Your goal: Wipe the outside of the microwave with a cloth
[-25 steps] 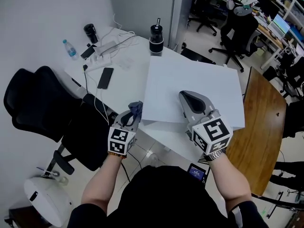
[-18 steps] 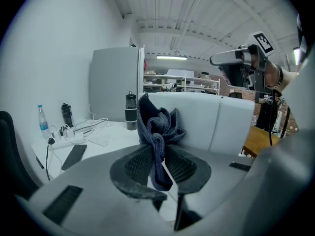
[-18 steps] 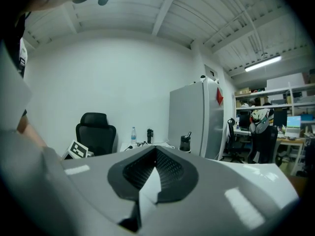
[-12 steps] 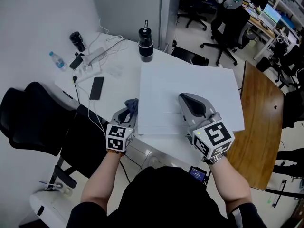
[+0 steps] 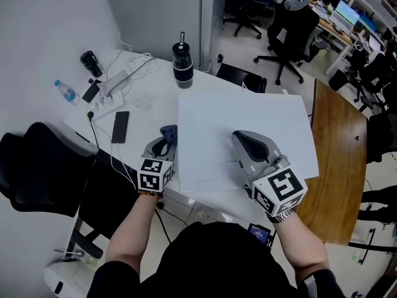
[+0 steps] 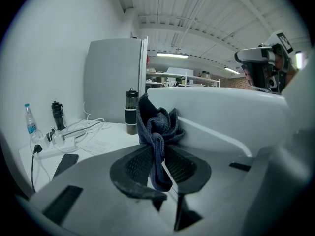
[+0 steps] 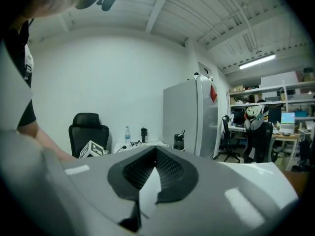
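Looking down from the head view, I count two grippers, one cloth and one microwave point(image 5: 248, 126). The microwave is a white box on the white desk point(image 5: 146, 107), seen from above.

My left gripper point(image 5: 164, 144) is clamped on the cloth point(image 5: 168, 131). The cloth is a dark blue bunched rag. In the left gripper view it stands up past the tips, and a fold hangs down between the two pads. It sits right at the microwave's left wall. I cannot tell whether it touches the wall or is just beside it.

My right gripper point(image 5: 244, 137) lies on the microwave's top with its two jaws closed together. The right gripper view shows nothing between them.

On the desk left of the microwave I count three drink vessels:
- one black tumbler point(image 5: 182, 64), close to the microwave's far-left corner
- one black flask point(image 5: 90, 63), near the wall
- one clear water bottle point(image 5: 64, 92), at the desk's left edge

Between the flask and the tumbler lies one white power strip point(image 5: 115, 82) with white cables running from it. One dark phone point(image 5: 120, 126) lies flat nearer to me, with a cable at its near end.

One black chair point(image 5: 37, 172) stands off the desk's left side. One wooden table point(image 5: 338, 160) stands to the right of the microwave.
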Demonstrator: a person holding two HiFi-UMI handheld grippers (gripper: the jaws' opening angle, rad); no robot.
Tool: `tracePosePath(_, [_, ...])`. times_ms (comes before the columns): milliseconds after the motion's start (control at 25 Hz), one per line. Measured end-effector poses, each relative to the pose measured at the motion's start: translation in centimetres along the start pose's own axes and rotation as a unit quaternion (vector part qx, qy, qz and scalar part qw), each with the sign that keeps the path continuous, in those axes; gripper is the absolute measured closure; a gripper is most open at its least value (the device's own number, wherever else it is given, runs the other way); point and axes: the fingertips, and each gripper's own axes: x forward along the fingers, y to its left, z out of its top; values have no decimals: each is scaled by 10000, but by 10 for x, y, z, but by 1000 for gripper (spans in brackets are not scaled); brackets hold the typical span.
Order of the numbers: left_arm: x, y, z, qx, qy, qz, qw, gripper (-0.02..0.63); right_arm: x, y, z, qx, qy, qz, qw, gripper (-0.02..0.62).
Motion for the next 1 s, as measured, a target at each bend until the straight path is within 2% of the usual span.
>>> tracePosePath(640, [52, 33, 13, -87, 184, -67, 9998, 529, -8, -20, -9, 96, 110, -413, 9990, 594])
tracePosePath(1000, [39, 38, 32, -235, -68, -12, 9997, 529, -37, -33, -19, 233, 191, -734, 9968, 594])
